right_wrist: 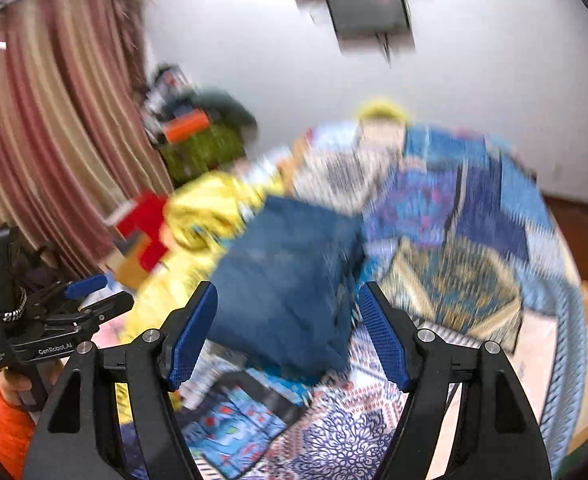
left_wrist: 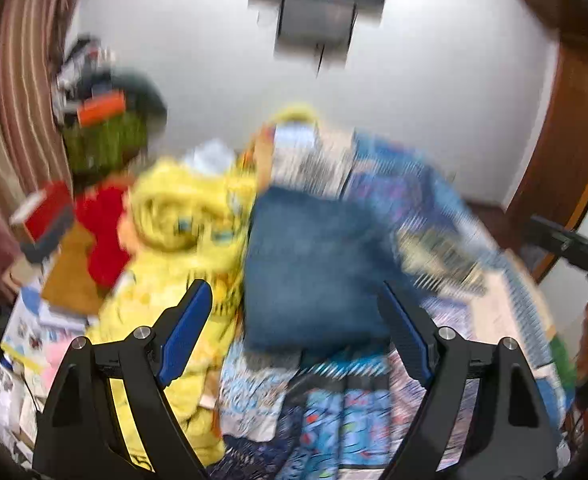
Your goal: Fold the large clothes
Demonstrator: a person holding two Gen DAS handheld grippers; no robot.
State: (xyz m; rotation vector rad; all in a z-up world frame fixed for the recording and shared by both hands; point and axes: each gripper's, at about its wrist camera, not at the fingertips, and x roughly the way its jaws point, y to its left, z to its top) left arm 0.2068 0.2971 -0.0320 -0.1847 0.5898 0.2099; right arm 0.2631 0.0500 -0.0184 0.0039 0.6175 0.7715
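Left wrist view, blurred by motion: my left gripper (left_wrist: 294, 312), blue pads spread wide, holding nothing. Ahead, past the fingertips: one folded blue denim garment (left_wrist: 313, 264), roughly square, lying on a patterned bedspread (left_wrist: 433, 208). Left of it, touching: one crumpled yellow garment (left_wrist: 182, 216). Further left: red cloth (left_wrist: 102, 224), a green bag (left_wrist: 102, 144) with dark items piled on top, a striped curtain (left_wrist: 14, 100). Above on the white wall: a dark mounted box (left_wrist: 317, 4).

Right wrist view, also blurred: my right gripper (right_wrist: 288, 316), pads wide apart, gripping nothing. The denim garment (right_wrist: 290, 276) sits between and beyond my fingertips, not touched by either as far as I can tell. Yellow garment (right_wrist: 214, 208) adjoins its left edge. At lower left: my left gripper (right_wrist: 90, 294) seen from the side, held by a hand in an orange sleeve (right_wrist: 4, 420).
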